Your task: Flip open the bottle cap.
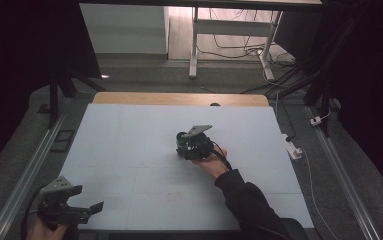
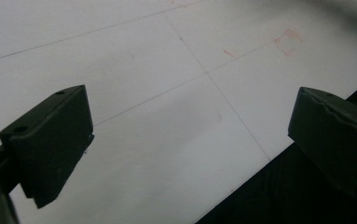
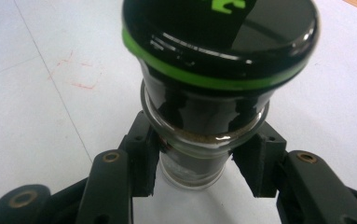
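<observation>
Right gripper view: a glass jar [image 3: 199, 154] with a black lid [image 3: 220, 35] ringed by a green band is seen standing on the white table surface [image 3: 27, 116], with the two black jaws pressed against its glass body from either side, below the lid. Brownish contents are glimpsed through the glass just under the lid. Faint red marks are drawn on the surface to the left of the jar. In the high view, the jar [image 1: 182, 136] is found near the middle of the white table [image 1: 129, 135], clamped by the right gripper [image 1: 188, 145], which is held in a hand [image 1: 210, 162] reaching in from a dark sleeve. The left gripper [image 1: 96, 207] is held well apart from the jar, at the near left corner of the table, beside its edge. In the left gripper view its jaws are seen spread wide with nothing between them, above bare table surface and the dark table edge.
</observation>
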### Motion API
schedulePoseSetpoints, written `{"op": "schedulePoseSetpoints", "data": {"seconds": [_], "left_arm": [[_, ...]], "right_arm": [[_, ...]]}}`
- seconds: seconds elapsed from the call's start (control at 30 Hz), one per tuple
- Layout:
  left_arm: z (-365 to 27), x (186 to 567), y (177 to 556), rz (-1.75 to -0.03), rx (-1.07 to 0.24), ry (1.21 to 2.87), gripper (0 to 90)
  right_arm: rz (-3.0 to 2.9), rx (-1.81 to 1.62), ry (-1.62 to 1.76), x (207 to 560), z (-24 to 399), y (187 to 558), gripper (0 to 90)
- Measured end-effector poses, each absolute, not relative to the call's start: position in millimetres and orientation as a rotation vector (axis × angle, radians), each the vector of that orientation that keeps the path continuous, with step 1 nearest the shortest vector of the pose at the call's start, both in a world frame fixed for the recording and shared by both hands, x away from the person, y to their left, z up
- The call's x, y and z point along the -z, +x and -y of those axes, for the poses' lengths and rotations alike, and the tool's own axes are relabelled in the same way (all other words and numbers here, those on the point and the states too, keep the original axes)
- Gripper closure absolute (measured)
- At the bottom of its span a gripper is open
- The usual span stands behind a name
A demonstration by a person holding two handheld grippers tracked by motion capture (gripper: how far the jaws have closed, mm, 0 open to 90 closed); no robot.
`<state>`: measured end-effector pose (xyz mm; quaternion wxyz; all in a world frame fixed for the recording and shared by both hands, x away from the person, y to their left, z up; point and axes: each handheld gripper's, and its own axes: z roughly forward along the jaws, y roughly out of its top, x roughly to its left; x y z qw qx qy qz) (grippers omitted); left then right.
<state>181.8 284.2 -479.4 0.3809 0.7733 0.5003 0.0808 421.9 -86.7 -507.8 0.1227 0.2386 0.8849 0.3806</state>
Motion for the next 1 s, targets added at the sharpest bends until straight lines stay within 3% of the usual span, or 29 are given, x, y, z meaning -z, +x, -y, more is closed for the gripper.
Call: {"op": "schedulePoseSetpoints", "data": {"seconds": [1.0], "left_arm": [[-260.3, 470.5, 207.4, -1.046, -0.148, 1.987, 0.0]], "right_arm": [[-2.592, -1.113, 0.689, 507.7, 87.4, 423.2, 52.6]]}}
